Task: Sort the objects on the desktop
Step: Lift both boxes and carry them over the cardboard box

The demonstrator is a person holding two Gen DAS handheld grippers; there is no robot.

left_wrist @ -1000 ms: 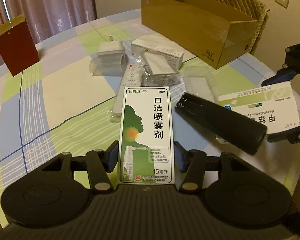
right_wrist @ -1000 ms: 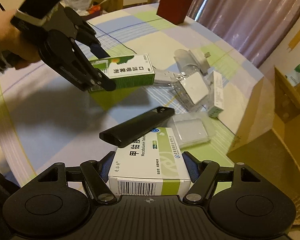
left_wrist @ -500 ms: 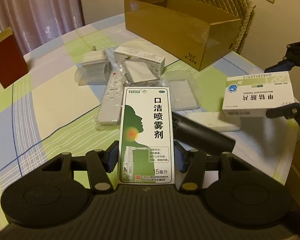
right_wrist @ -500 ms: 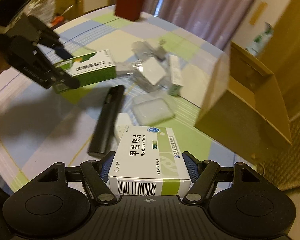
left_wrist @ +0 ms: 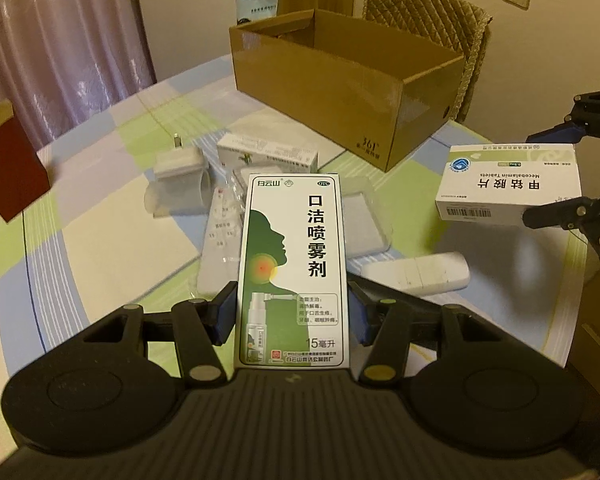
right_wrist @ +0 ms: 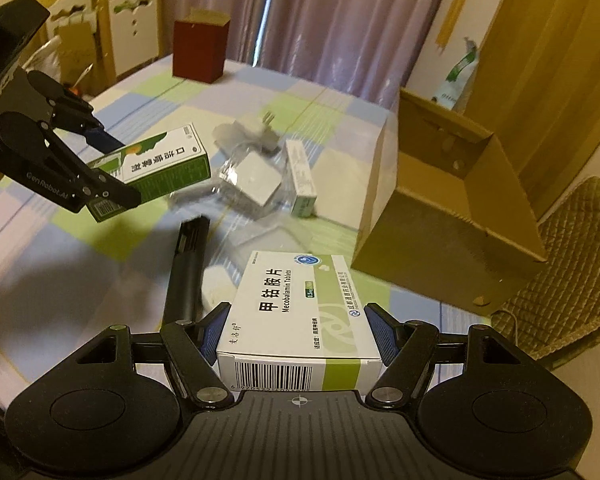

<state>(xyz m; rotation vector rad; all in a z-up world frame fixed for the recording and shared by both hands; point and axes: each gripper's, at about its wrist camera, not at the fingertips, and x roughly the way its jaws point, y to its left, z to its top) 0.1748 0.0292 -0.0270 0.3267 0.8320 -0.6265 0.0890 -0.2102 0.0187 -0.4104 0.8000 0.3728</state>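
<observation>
My left gripper [left_wrist: 292, 312] is shut on a tall green and white throat spray box [left_wrist: 292, 256], held above the table. From the right wrist view the same spray box [right_wrist: 168, 164] hangs in the left gripper [right_wrist: 112, 172] at the left. My right gripper [right_wrist: 298, 332] is shut on a white and green Mecobalamin tablet box [right_wrist: 296, 304], also lifted; this tablet box [left_wrist: 508, 184] shows at the right of the left wrist view. An open brown cardboard box [left_wrist: 320, 92] stands at the table's far side, ahead of both grippers.
On the checked tablecloth lie a black remote [right_wrist: 188, 268], a white remote [left_wrist: 416, 274], a clear plastic case [left_wrist: 364, 220], a white charger [left_wrist: 180, 164], a narrow white-green carton [left_wrist: 266, 152] and a bagged remote [left_wrist: 220, 240]. A red box [right_wrist: 198, 50] stands far left; a padded chair [right_wrist: 572, 272] is beyond the cardboard box.
Both grippers have risen with their boxes and swung toward the cardboard box. The tablet box has left the table, uncovering a white remote beneath it.
</observation>
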